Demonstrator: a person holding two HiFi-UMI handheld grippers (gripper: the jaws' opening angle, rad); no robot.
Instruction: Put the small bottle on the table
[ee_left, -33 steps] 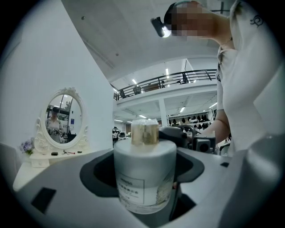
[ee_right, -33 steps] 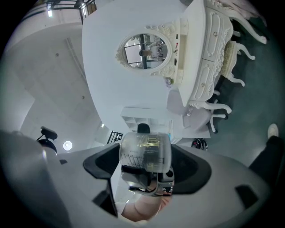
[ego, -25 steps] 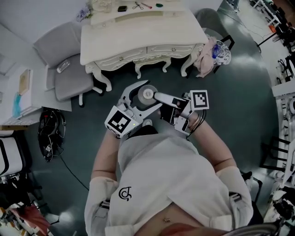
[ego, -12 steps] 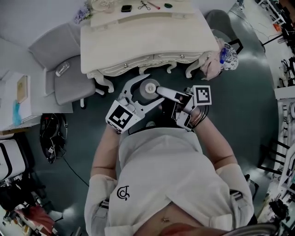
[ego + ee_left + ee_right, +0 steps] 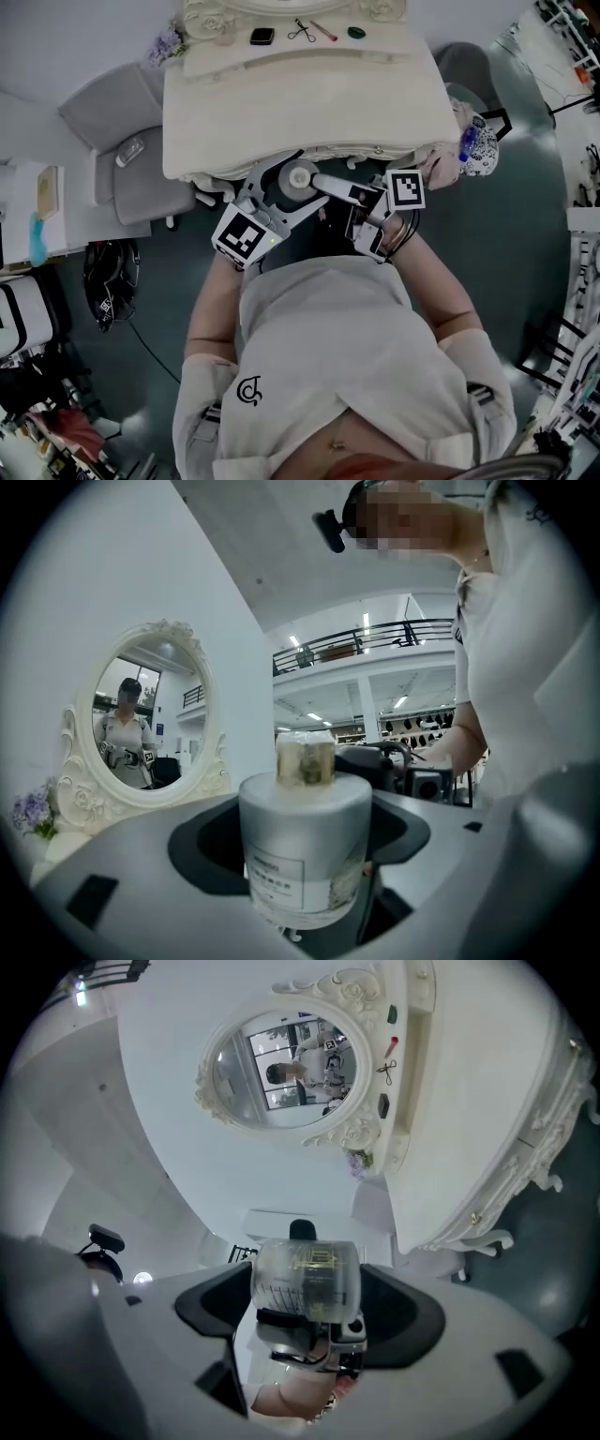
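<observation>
At the front edge of the table (image 5: 281, 112): the small bottle (image 5: 300, 175), upright in mid-air.
The left gripper (image 5: 305, 850) clamps its frosted body and the right gripper (image 5: 307, 1288) pinches its cap. The tabletop lies straight ahead of both, so setting it down likely means a forward carry.

We stand before the desk (image 5: 309, 98), with a chair (image 5: 131, 150) to its left and another chair (image 5: 461, 67) by its right corner. On the desk's far shelf lie a small flat thing (image 5: 262, 37), scissors (image 5: 302, 31) and a pen (image 5: 324, 31), left to right. Just before the near edge, the small bottle (image 5: 305, 850) stands upright between the left claw's (image 5: 300, 177) jaws, and the right claw (image 5: 317, 181) meets its cap from the right.
</observation>
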